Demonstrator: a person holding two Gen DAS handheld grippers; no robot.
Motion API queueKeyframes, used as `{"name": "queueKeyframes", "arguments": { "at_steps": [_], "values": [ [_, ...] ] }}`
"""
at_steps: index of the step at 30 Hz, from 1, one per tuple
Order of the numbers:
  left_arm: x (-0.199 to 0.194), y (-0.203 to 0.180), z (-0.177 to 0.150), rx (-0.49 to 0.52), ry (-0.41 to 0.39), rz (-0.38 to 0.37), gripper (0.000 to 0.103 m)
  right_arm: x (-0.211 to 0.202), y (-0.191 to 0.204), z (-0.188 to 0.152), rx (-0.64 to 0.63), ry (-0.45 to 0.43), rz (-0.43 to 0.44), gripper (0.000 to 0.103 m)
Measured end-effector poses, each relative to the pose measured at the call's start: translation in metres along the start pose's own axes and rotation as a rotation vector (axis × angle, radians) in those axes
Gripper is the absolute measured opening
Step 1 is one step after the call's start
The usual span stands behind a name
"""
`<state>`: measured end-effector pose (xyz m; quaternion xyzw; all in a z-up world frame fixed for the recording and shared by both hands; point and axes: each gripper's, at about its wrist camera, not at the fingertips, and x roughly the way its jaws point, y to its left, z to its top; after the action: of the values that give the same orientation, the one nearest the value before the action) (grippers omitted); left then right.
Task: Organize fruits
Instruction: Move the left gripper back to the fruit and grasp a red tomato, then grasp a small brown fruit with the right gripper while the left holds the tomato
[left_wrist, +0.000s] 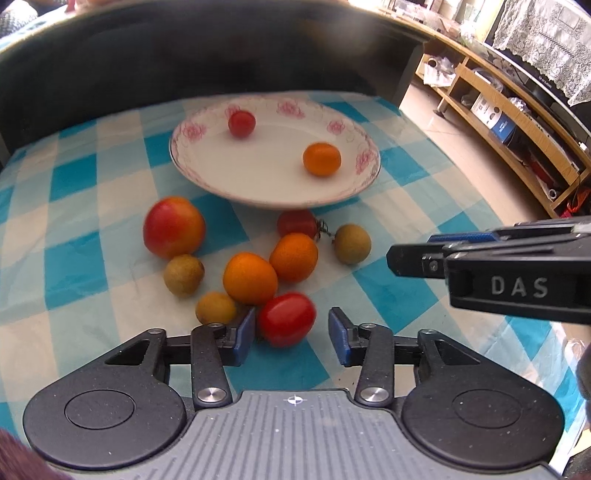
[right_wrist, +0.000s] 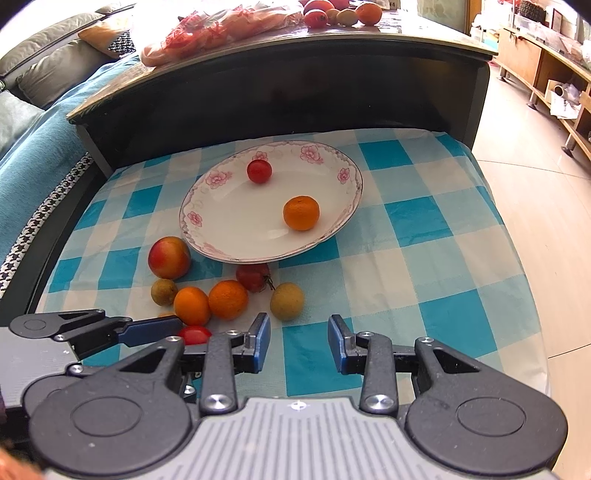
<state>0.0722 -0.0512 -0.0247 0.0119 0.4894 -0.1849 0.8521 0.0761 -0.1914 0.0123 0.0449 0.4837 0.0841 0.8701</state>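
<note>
A white floral plate (left_wrist: 221, 177) (right_wrist: 207, 236) holds a small red tomato (left_wrist: 241, 123) (right_wrist: 259, 171) and a small orange (left_wrist: 321, 158) (right_wrist: 301, 213). In front of it lie loose fruits: a red-yellow apple (left_wrist: 173, 227) (right_wrist: 169, 257), two oranges (left_wrist: 250, 277) (left_wrist: 294, 257), brown longans (left_wrist: 184, 275) (left_wrist: 352, 243), a stemmed tomato (left_wrist: 297, 222). My left gripper (left_wrist: 291, 332) is open around a red cherry tomato (left_wrist: 287, 318), its left pad touching. My right gripper (right_wrist: 299, 341) is open and empty above the cloth.
The blue-and-white checked cloth (right_wrist: 424, 258) covers a low table. A dark cabinet (right_wrist: 280, 96) stands behind the plate, with more fruit and a bag on top. Floor and wooden shelves (left_wrist: 517, 125) lie to the right. My right gripper shows in the left wrist view (left_wrist: 413, 260).
</note>
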Motion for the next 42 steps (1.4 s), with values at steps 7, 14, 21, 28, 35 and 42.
{"name": "queueKeyframes", "arguments": {
  "at_steps": [7,14,21,28,35,42],
  "values": [
    [0.003,-0.004,0.001,0.003,-0.01,-0.014,0.049,0.002,-0.002,0.0,0.006,0.009,-0.006,0.037],
    [0.005,-0.006,0.002,-0.001,-0.013,-0.013,0.045,0.003,-0.007,0.001,0.027,0.01,-0.012,0.037],
    [0.003,-0.005,0.0,-0.004,-0.01,-0.015,0.038,0.007,-0.008,0.003,0.035,0.02,-0.016,0.037],
    [-0.001,-0.001,-0.003,-0.019,-0.002,-0.023,0.037,0.02,-0.01,0.011,0.07,0.034,0.0,0.037],
    [-0.001,0.002,-0.003,-0.037,0.002,-0.035,0.038,0.037,-0.007,0.018,0.077,0.052,0.02,0.037],
    [-0.001,0.001,-0.003,-0.027,0.002,-0.03,0.039,0.053,-0.002,0.023,0.078,0.075,0.04,0.037]
  ]
}}
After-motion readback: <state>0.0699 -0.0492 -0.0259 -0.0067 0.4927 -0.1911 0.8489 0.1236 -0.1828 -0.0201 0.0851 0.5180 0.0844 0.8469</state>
